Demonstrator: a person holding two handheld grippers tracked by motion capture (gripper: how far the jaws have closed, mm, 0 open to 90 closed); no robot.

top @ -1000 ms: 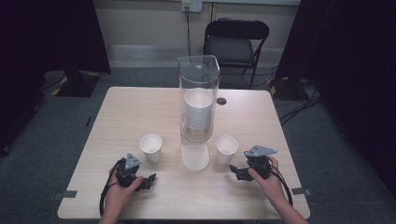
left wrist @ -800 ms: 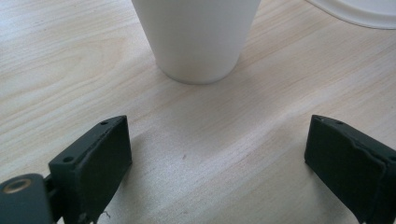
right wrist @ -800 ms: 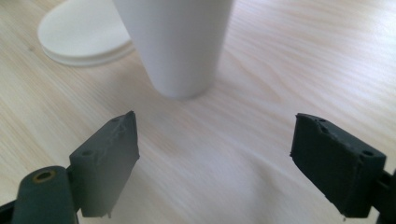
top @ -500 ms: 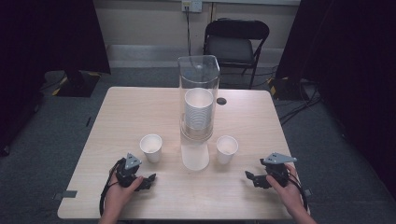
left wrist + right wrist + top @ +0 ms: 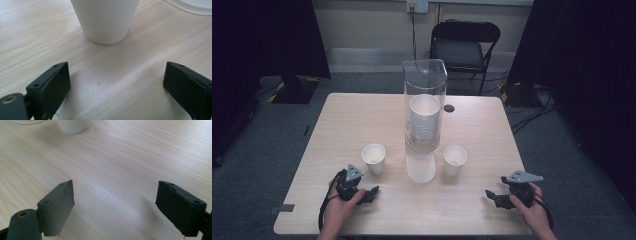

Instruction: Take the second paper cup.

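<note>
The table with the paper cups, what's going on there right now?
A person sits at the table with a two-fingered gripper in each hand. A clear cup dispenser stands mid-table, holding a stack of cups, with one loose paper cup on each side. The left gripper rests just short of the left cup, fingers open and empty. The right gripper, also open and empty, sits near the table's front right corner, well clear of the right cup.

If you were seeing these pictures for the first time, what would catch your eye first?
A tall clear dispenser holding stacked white cups rises at the table's centre. One loose paper cup stands at each side of its base, the left cup and the right cup.
</note>
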